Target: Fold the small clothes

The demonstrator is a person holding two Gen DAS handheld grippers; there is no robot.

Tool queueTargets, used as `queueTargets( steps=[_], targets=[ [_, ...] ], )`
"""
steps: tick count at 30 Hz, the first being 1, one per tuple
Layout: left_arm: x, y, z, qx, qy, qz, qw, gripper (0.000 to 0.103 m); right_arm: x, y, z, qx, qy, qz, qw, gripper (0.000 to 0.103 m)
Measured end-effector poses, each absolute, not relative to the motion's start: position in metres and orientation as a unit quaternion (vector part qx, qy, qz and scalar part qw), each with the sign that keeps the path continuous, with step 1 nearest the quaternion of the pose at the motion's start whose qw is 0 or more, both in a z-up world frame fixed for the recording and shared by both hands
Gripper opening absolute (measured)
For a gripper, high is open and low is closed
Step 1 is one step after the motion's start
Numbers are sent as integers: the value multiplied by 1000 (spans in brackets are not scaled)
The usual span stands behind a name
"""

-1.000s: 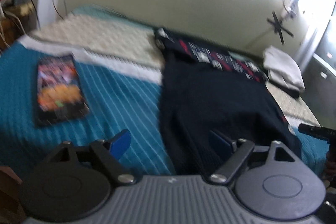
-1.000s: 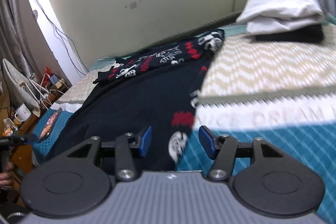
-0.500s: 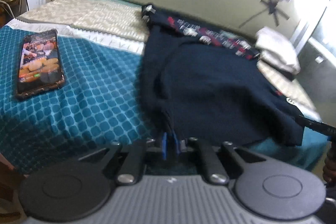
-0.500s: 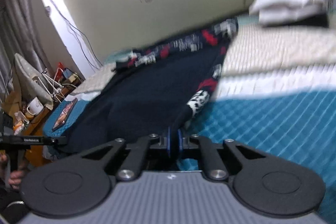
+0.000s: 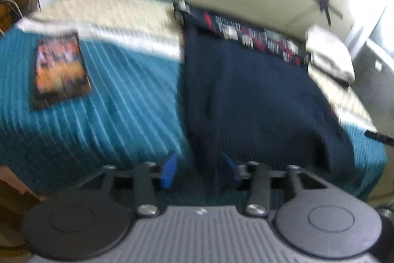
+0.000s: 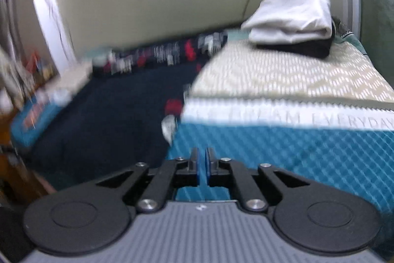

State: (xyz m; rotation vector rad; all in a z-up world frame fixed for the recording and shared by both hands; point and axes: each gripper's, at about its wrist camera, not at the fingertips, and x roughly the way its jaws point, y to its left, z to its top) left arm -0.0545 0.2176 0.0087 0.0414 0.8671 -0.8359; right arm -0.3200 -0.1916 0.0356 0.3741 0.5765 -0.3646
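A dark navy garment (image 5: 256, 95) with a red and white printed band along its far edge lies spread on the bed. It also shows in the right wrist view (image 6: 118, 120). My left gripper (image 5: 200, 171) is open, its blue pads on either side of the garment's near left edge, holding nothing. My right gripper (image 6: 202, 164) is shut with a thin gap between the pads, over the teal bedspread (image 6: 295, 154), just right of the garment's near corner. Nothing shows between its pads.
A phone (image 5: 60, 67) with a lit screen lies on the bedspread left of the garment. A folded white cloth on a dark one (image 6: 293, 19) sits at the far right of the bed. A wall runs behind the bed. Clutter stands at the left.
Half a second ago both grippers were shut on the garment's near edge. Now the left one has opened and the right one has come off the cloth, staying shut.
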Motion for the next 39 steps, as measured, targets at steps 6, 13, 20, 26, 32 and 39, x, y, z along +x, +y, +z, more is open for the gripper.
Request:
queueTargets(
  steps=[6,13,20,26,32,39],
  targets=[
    [-14,193,39,7,366,-370,854,48,-271,-196,42,197,249,-120,941,51],
    [52,125,29,-1,387,-366,847,48,-211,-174,31,165,272,-49,947,44],
    [58,68,-2,118,366,-319,866,43,-222,-182,7,156,321,-27,934,41],
    [87,92,13,90,377,-281,878,45,-247,-212,21,157,349,-42,923,43],
    [125,30,75,112,320,-316,886,59,-186,-281,77,174,269,-70,945,44],
    [195,-111,76,156,338,-351,859,63,-21,-367,76,229,269,-66,933,50]
  ],
)
